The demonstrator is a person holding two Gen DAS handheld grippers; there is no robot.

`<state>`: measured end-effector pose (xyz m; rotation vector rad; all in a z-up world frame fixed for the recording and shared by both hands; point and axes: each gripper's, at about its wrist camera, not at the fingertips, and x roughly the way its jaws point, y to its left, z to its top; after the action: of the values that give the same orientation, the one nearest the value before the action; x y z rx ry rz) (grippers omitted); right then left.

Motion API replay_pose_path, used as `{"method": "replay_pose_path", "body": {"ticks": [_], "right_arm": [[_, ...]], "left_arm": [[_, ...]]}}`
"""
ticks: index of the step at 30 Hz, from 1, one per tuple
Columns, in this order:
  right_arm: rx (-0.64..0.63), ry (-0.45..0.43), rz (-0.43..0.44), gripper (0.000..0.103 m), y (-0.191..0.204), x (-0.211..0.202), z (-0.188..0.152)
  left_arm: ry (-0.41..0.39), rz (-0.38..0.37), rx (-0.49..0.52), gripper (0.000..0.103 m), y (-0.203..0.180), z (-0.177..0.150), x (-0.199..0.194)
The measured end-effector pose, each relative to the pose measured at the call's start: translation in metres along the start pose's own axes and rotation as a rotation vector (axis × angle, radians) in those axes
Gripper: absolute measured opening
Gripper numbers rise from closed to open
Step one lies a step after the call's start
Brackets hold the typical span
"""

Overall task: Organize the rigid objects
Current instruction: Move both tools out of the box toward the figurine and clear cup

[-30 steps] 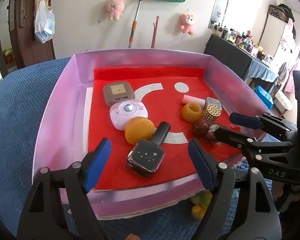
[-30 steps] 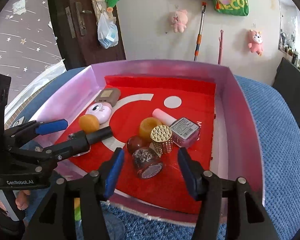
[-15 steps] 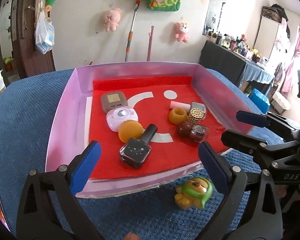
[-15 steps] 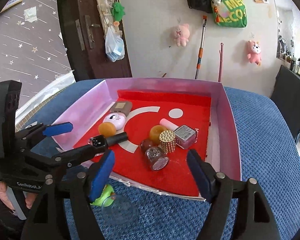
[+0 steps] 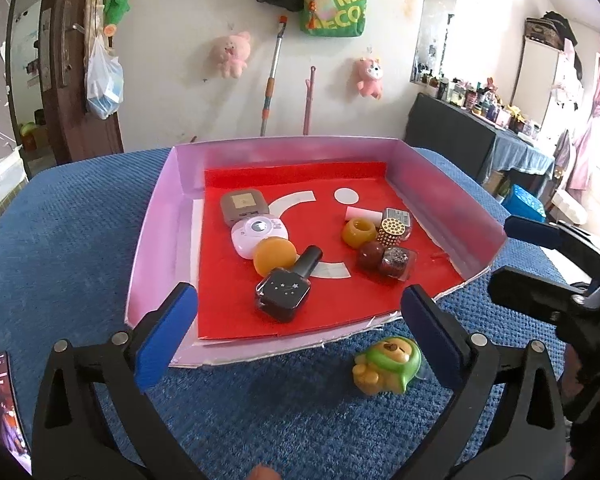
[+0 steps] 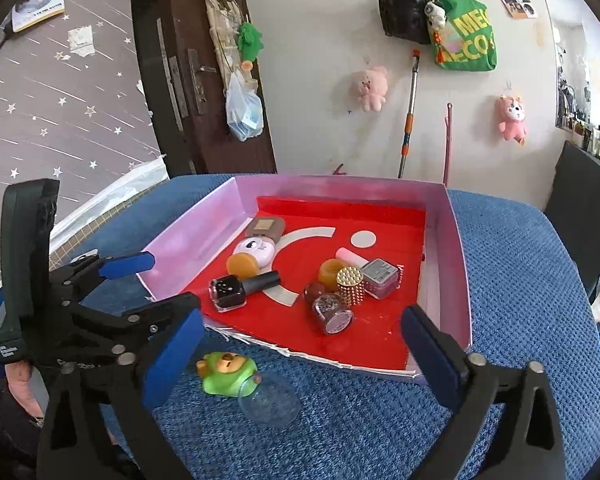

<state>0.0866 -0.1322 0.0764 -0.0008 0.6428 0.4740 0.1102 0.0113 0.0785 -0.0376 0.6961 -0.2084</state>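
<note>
A pink-walled tray (image 5: 156,220) with a red floor (image 6: 436,240) holds several small items: a black nail polish bottle (image 5: 286,286) (image 6: 236,288), an orange disc (image 5: 274,254), a white round case (image 5: 258,234), a brown case (image 5: 244,206), a glitter jar (image 5: 396,262) (image 6: 332,312), a gold studded cap (image 6: 350,286). A green and yellow toy figure (image 5: 388,366) (image 6: 224,372) lies on the blue cloth in front of the tray. My left gripper (image 5: 300,336) is open and empty, held back from the tray. My right gripper (image 6: 300,350) is open and empty too.
A blue textured cloth (image 5: 60,240) covers the surface. A clear round lid (image 6: 268,400) lies by the toy. A phone (image 5: 0,396) lies at the far left edge. A door (image 6: 196,80) and a wall with hanging toys stand behind.
Both grippers have pulled back and up from the tray, staying open. The toy figure on the cloth has come into view.
</note>
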Motion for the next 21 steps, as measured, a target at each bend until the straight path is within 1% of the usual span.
{"method": "replay_pose_path", "body": {"ticks": [6,11,21], "right_arm": [[-0.019,-0.014,0.005,0.103,0.009,-0.009,-0.003],[-0.016,-0.022,0.005,0.103,0.01,-0.014,-0.007],[-0.016,-0.005,0.004,0.103,0.013,-0.018,-0.021]], "left_arm": [[-0.008,0.01,0.021,0.103,-0.003,-0.007,-0.008],[-0.041,0.004,0.008,0.103,0.001,-0.012,-0.016],[-0.039,0.012,-0.005,0.103,0.005,-0.023,-0.024]]}}
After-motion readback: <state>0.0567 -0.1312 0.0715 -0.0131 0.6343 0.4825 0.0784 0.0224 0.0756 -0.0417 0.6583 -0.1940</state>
